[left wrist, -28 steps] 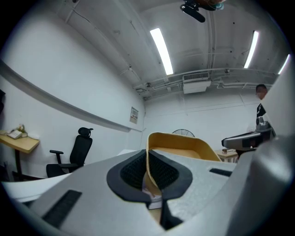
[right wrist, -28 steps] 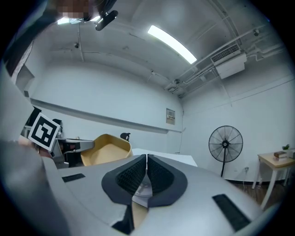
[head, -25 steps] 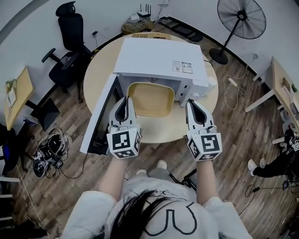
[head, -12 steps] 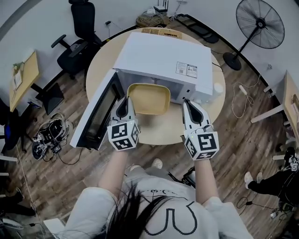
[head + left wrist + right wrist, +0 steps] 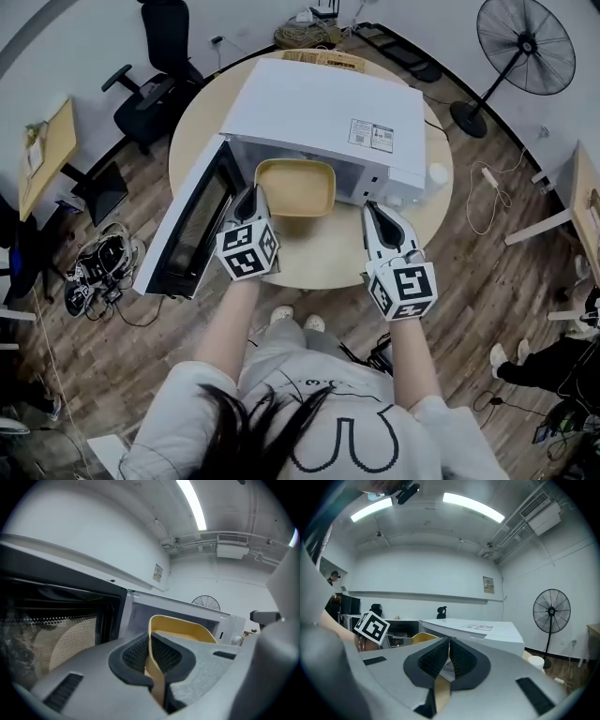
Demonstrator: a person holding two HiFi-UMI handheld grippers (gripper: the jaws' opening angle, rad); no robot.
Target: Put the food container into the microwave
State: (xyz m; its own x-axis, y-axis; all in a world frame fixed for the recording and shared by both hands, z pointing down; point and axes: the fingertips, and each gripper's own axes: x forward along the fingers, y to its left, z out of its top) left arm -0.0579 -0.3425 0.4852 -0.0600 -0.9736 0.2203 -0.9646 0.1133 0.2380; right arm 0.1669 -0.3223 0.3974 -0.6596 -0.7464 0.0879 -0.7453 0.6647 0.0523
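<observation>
The microwave (image 5: 328, 112) has a low-looking mouth: the food container (image 5: 295, 186), half inside at 12 o'clock, could catch the frame and tip, as only the left tongs (image 5: 251, 199) pinch its 9 o'clock rim. The right tongs (image 5: 375, 214), pressed together and empty, hang at 3 o'clock. The cavity's depth is hidden.

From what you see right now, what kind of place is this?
Probably an office or lab room, not a kitchen: the microwave sits on a round table, with an office chair, a standing fan and loose cables nearby.
</observation>
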